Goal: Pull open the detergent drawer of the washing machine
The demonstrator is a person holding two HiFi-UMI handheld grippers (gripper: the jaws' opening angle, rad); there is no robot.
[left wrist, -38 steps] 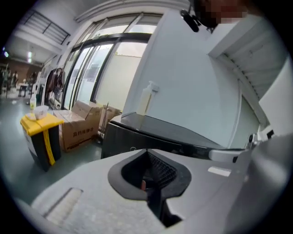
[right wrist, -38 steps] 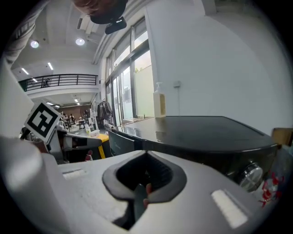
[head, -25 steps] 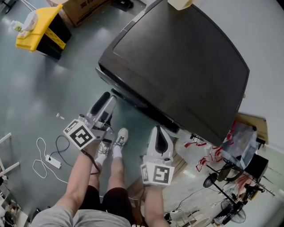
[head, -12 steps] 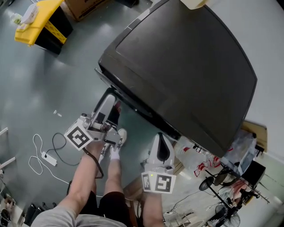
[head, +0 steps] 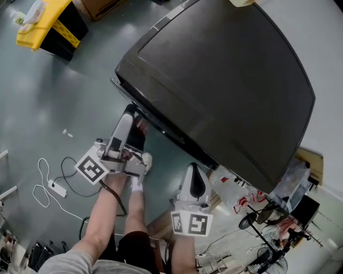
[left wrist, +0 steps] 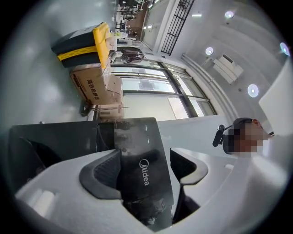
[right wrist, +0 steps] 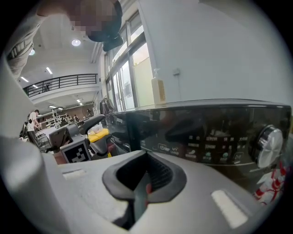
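The dark washing machine (head: 214,80) fills the head view from above. My left gripper (head: 131,114) reaches up to the left end of its front panel. In the left gripper view the glossy black detergent drawer front (left wrist: 137,137) with a "Midea" logo stands between the wide-open jaws of my left gripper (left wrist: 145,170). The right pad (left wrist: 188,165) is clear of it. I cannot tell how far the drawer is out. My right gripper (head: 192,169) hangs lower, in front of the panel's middle, shut on nothing. The right gripper view shows my right gripper (right wrist: 144,179) below the control panel and its dial (right wrist: 271,146).
A bottle (right wrist: 158,89) stands on the machine's top at the back. A yellow and black bin (head: 40,27) and a cardboard box (head: 99,5) sit on the floor far left. A power strip with cable (head: 53,187) lies left of the person's feet (head: 140,171). Plastic bags (head: 252,187) crowd the right.
My left gripper has rolled and come closer to the machine's front left corner, with its jaws spread wider. The right gripper has hardly shifted.
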